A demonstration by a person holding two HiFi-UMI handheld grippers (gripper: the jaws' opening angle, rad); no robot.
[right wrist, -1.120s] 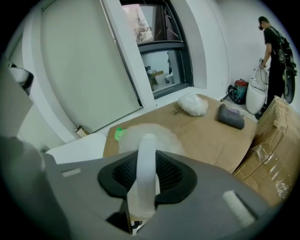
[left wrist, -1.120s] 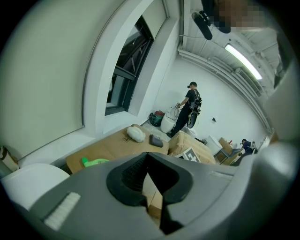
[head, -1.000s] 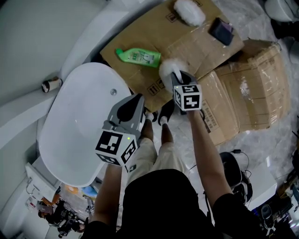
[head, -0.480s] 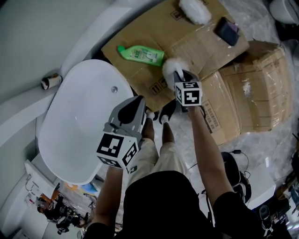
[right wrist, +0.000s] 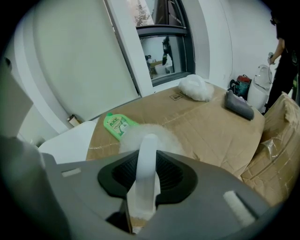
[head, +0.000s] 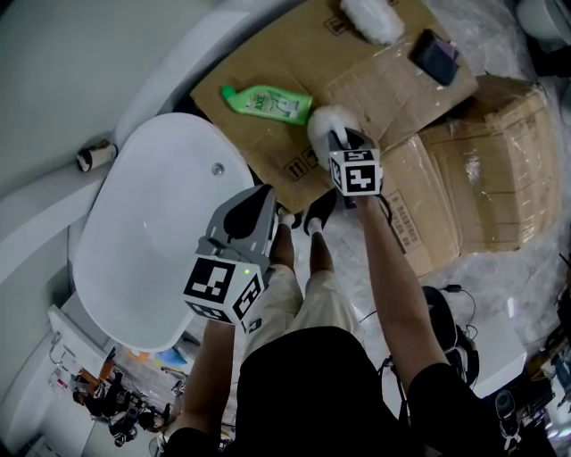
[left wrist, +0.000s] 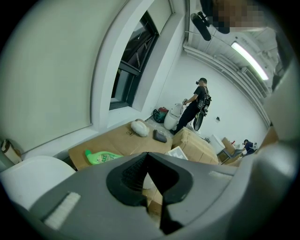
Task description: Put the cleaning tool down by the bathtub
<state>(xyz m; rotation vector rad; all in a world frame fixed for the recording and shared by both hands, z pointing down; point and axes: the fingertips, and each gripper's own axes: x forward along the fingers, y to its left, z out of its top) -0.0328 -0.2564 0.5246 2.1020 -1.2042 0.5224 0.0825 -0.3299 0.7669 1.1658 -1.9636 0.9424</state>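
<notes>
Beside the white bathtub (head: 143, 241), on the floor: flattened cardboard (head: 285, 54), its near edge just next to the tub's rim. The right gripper (head: 339, 141) points steeply down at that cardboard, its jaws clamped on the white handle of the cleaning tool (head: 323, 123). The right gripper view confirms it: the handle stands upright between the two dark pads (right wrist: 169, 174), both pressed to it, and the fluffy white head sticks out beyond the jaw tips. The tool's head is low over the cardboard, just beside the green bottle (head: 266, 103), which lies on its side. Contact between fluff and cardboard: cannot tell from any view. The tool is near the tub's end but apart from it.

The left gripper (head: 248, 207) hangs over the tub's edge nearer the person, pointing down at a slant. Left gripper view: jaw tips meet, nothing between them.

Further along the cardboard lie a second white fluffy thing (head: 370, 20) and a dark pouch (head: 434, 55), well apart from the held tool. Film-wrapped boxes (head: 482, 170) stand to the right of the cardboard. A small roll (head: 92, 157) sits on the ledge behind the tub. Another person (left wrist: 197, 105) stands far off by the back wall.
</notes>
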